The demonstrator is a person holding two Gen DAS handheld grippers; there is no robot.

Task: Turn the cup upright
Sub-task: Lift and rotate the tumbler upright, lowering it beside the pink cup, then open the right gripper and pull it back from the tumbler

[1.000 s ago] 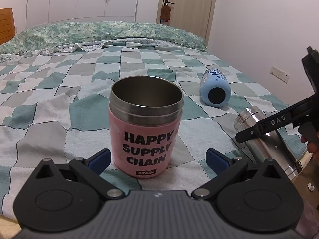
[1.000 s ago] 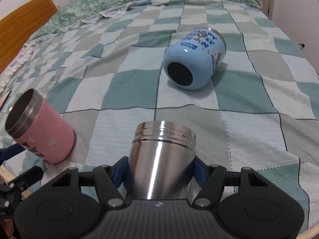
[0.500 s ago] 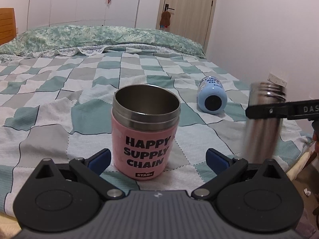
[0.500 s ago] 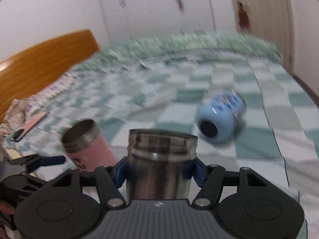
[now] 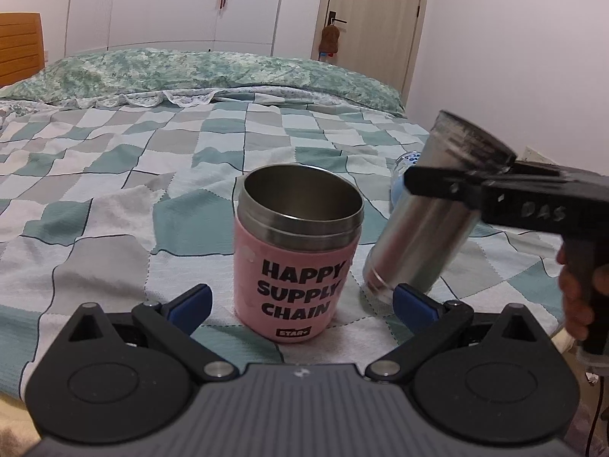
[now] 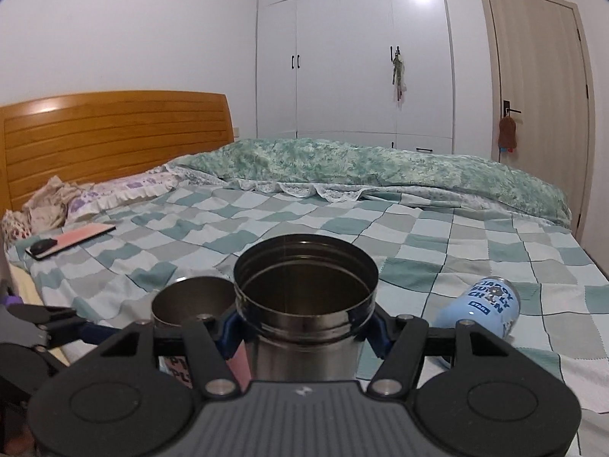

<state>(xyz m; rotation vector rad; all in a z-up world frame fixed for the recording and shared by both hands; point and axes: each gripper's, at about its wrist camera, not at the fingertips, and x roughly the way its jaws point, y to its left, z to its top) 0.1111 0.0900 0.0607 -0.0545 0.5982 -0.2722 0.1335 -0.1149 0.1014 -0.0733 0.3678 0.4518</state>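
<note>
A pink cup (image 5: 297,251) lettered HAPPY SUPPLY CHAIN stands upright on the bed, mouth up, between the spread fingers of my left gripper (image 5: 300,301), which is open and not touching it. My right gripper (image 6: 304,331) is shut on a bare steel cup (image 6: 304,312), mouth up. In the left wrist view the steel cup (image 5: 426,221) leans right, its base close to the quilt beside the pink cup. A light blue cup (image 6: 483,308) lies on its side to the right, mostly hidden behind the steel cup in the left wrist view.
The bed has a checked green and grey quilt (image 5: 152,175) with a folded floral duvet (image 6: 380,167) at the back. A phone and a pink flat thing (image 6: 68,242) lie near the wooden headboard (image 6: 114,141). The bed's near edge is just below the grippers.
My right gripper has lifted the steel cup from lying on its side, turned it mouth up, and brought it down and left, close beside the pink cup. The left gripper stayed put.
</note>
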